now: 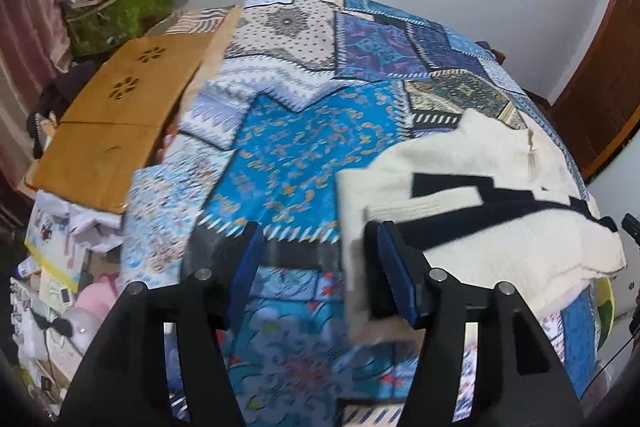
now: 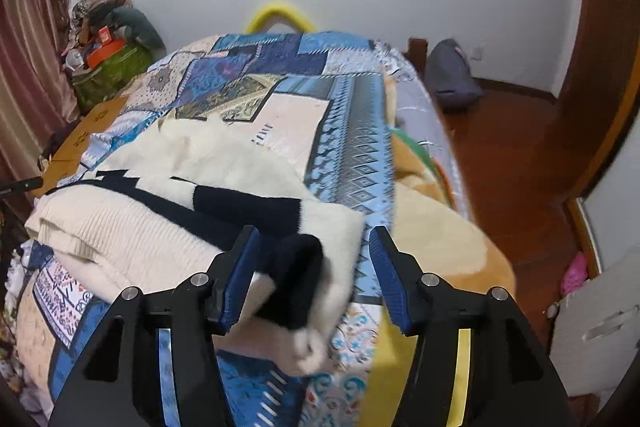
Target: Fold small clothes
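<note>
Bed (image 1: 288,155) with blue patchwork quilt, folded cream sweater (image 1: 500,195) lying on it, left gripper (image 1: 316,259) fingers spread beside sweater's edge, right gripper (image 2: 312,267) fingers spread around sweater's corner.

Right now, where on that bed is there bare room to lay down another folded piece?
The open quilt between the wooden board and the sweater is free, and so is the pale patch just beyond the sweater. It is crowded at the near edge, where the sweater sits by both hand-held grippers, and along the bed's left side with the board and clutter.
</note>
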Action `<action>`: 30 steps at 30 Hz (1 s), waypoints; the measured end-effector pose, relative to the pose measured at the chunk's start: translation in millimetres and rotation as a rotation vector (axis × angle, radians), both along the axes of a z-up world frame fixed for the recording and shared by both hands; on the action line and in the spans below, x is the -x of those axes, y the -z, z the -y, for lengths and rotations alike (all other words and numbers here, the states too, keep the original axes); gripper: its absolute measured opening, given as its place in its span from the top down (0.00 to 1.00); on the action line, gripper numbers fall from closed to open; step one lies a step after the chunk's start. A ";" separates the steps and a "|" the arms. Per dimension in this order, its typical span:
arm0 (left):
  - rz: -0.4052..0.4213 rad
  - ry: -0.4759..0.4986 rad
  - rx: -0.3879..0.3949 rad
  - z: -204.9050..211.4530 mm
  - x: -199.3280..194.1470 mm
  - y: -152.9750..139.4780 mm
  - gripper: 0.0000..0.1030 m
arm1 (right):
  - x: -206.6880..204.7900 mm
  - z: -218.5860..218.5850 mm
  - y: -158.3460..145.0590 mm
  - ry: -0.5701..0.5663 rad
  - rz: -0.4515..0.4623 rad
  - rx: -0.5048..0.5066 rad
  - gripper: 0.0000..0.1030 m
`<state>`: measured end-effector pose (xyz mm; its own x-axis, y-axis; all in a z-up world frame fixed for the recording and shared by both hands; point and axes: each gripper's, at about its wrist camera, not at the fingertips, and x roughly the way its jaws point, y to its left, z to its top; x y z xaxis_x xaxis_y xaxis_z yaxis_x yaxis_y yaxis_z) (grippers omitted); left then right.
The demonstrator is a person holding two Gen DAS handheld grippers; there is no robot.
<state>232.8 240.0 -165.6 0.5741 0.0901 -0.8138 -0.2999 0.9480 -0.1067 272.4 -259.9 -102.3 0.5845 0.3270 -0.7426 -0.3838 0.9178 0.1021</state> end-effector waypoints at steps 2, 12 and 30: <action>-0.011 -0.010 0.006 -3.6 9.1 4.5 0.42 | 5.7 7.1 -1.1 0.011 -0.003 0.002 0.49; -0.073 0.099 0.013 27.9 38.3 30.5 0.42 | 28.6 8.1 16.4 -0.015 -0.053 0.044 0.48; -0.083 0.192 -0.038 53.3 -67.0 29.6 0.39 | -24.0 -63.0 35.0 -0.160 -0.031 0.139 0.48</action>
<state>299.8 186.6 -195.2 0.5152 0.0168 -0.8569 -0.1197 0.9914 -0.0526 296.4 -196.8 -137.3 0.5096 0.3066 -0.8039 -0.5245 0.8514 -0.0077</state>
